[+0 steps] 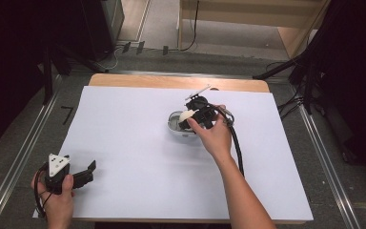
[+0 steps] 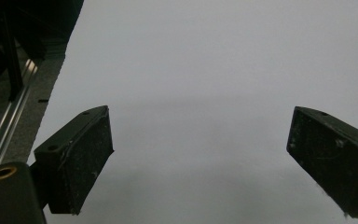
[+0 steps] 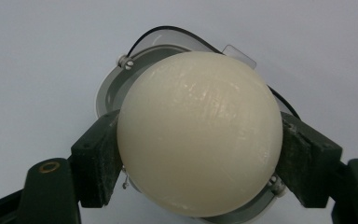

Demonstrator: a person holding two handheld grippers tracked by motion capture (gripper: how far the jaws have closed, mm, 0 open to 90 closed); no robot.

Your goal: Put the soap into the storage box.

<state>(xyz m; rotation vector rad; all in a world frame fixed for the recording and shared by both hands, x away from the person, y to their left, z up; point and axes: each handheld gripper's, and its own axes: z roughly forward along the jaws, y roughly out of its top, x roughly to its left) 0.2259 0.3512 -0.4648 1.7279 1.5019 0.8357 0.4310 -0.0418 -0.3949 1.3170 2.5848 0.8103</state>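
Observation:
A cream-white egg [image 3: 198, 133] sits clamped between the black jaws of my right gripper [image 3: 200, 158], just above a round grey holder with a clear lid [image 3: 116, 84]. From above, the right gripper [image 1: 190, 118] hovers over that holder [image 1: 174, 125] near the table's middle, the egg [image 1: 187, 115] pale at its tip. Down at the front left corner, my left gripper [image 1: 88, 172] rests low in a hand, jaws wide apart. Its own view has only bare white sheet between its fingertips [image 2: 77, 158].
A white sheet [image 1: 133, 157] covers the wooden table [image 1: 124, 80]. Metal rails [image 1: 24, 157] run along both sides on the grey floor. Dark stands and cables [image 1: 295, 98] crowd the back right corner. A black cable [image 1: 238, 152] trails from the right gripper along the forearm.

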